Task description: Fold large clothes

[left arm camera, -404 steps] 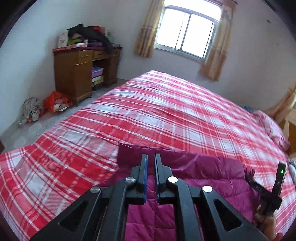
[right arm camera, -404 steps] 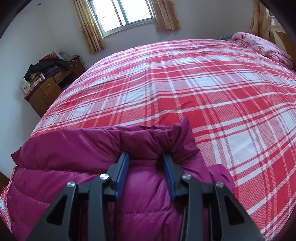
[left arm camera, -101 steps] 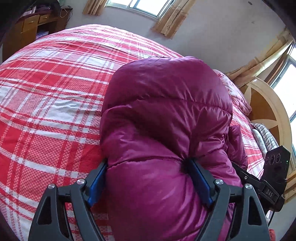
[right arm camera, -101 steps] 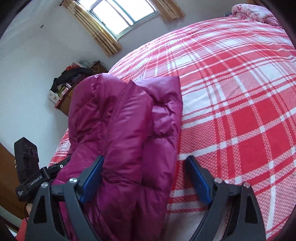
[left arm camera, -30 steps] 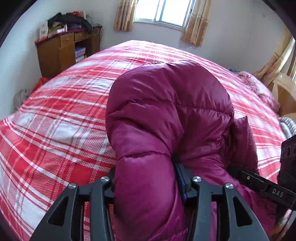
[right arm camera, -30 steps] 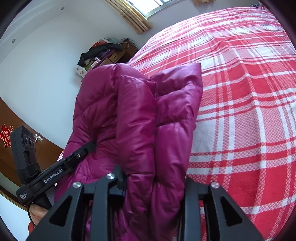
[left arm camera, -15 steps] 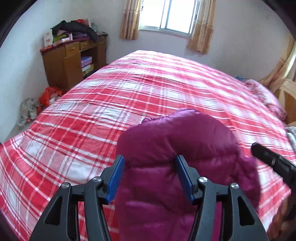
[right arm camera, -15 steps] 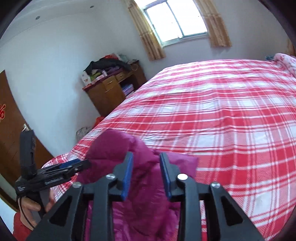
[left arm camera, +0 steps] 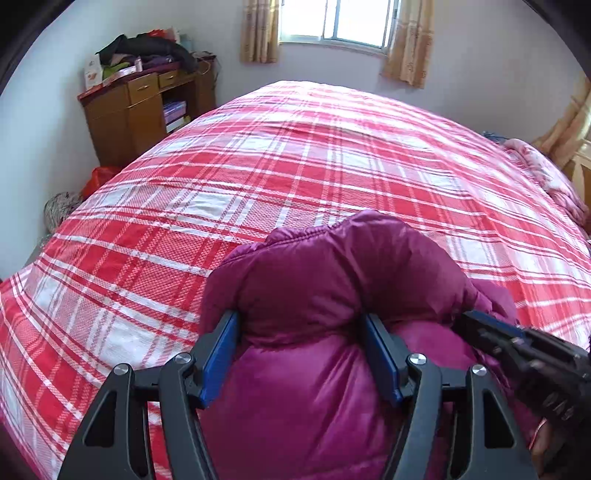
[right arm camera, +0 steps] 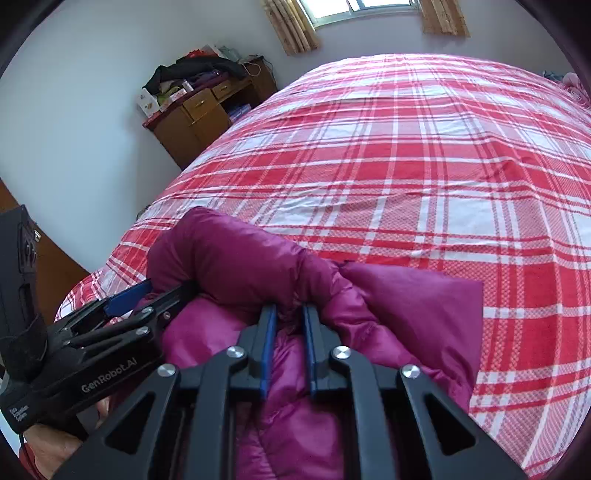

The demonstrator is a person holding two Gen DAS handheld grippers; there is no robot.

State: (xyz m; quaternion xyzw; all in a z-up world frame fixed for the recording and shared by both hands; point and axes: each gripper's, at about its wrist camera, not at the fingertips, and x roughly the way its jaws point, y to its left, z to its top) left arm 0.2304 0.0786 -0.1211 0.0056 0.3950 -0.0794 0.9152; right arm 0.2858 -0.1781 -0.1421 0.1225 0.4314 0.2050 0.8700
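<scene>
A magenta puffer jacket [left arm camera: 332, 295] lies bunched at the near edge of the red plaid bed [left arm camera: 332, 155]. My left gripper [left arm camera: 301, 321] has its jaws wide apart around a thick roll of the jacket, blue pads pressing its sides. My right gripper [right arm camera: 289, 314] is nearly closed on a fold of the jacket [right arm camera: 240, 266]. The left gripper also shows in the right wrist view [right arm camera: 155, 291], at the jacket's left end. The right gripper shows in the left wrist view [left arm camera: 495, 332], at the jacket's right end.
A wooden desk [left arm camera: 140, 110] piled with clothes stands by the left wall, with bags [left arm camera: 96, 177] on the floor beside it. A window with curtains [left arm camera: 340, 22] is at the far wall. A pink pillow [left arm camera: 546, 177] lies at the bed's right.
The jacket has come down from being held high and upright to lying low on the bed. Both grippers have dropped and tilted toward the bed; the right jaws stay narrow on a fold.
</scene>
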